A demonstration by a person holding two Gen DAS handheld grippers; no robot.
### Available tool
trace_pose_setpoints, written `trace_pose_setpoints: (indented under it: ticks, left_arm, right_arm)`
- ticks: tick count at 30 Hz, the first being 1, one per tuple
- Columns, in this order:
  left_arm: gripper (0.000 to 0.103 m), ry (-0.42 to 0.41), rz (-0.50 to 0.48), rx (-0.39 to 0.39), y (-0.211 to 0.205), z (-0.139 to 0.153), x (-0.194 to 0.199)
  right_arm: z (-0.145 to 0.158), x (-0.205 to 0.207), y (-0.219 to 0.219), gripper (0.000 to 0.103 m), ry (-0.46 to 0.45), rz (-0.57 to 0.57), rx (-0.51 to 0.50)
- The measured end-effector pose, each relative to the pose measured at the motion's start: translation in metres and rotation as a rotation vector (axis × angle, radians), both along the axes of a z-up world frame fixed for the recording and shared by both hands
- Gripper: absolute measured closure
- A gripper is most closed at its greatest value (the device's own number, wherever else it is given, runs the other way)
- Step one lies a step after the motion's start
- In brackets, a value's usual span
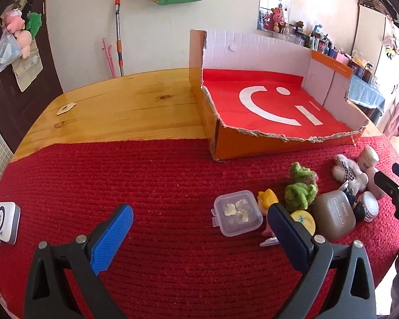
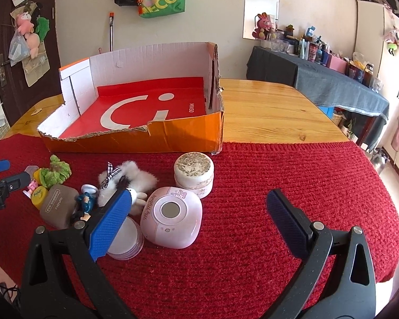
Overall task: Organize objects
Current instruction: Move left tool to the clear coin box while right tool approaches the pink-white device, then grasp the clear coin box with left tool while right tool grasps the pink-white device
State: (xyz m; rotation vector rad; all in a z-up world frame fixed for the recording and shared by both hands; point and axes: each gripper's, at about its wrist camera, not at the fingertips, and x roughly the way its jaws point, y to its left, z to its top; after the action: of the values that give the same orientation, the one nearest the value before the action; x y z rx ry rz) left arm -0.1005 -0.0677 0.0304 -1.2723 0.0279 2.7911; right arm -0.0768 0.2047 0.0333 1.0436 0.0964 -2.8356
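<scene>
An orange cardboard box [image 1: 252,147] lined in red stands open on the table; it also shows in the right wrist view [image 2: 157,135]. In front of it a cluster lies on the red knitted mat: a clear plastic case [image 1: 236,212], a green fuzzy toy [image 1: 300,188], a brown eyeshadow case [image 1: 333,214], a white plush [image 2: 130,178], a pink My Melody device [image 2: 171,216] and a round cream jar [image 2: 194,174]. My left gripper [image 1: 202,218] is open, just left of the clear case. My right gripper [image 2: 199,207] is open, with the pink device between its fingers' line.
A white square device [image 1: 5,222] with a cable lies at the mat's left edge. A small wooden tag [image 1: 65,109] lies on the bare wooden table [image 1: 125,106]. A cloth-covered side table [image 2: 332,79] with bottles stands at the back right.
</scene>
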Motion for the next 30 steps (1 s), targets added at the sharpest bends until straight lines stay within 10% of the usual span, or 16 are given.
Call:
trace_pose_setpoints:
  ticks: [16,23,30]
  left_arm:
    - [0.0,-0.037,-0.05,-0.104,-0.006,-0.005,-0.011]
    - [0.018,-0.067,-0.115,-0.036,-0.002,-0.009,-0.021]
    - [0.046,-0.022,-0.152,-0.011,0.004,-0.009,-0.014]
  right_arm:
    - [-0.009,-0.007,0.0,0.0,-0.081,0.01,0.036]
    - [-0.009,-0.009,-0.003,0.0,-0.079,0.038,0.041]
    - [-0.016,-0.011,-0.004,0.038,-0.112,0.086,-0.008]
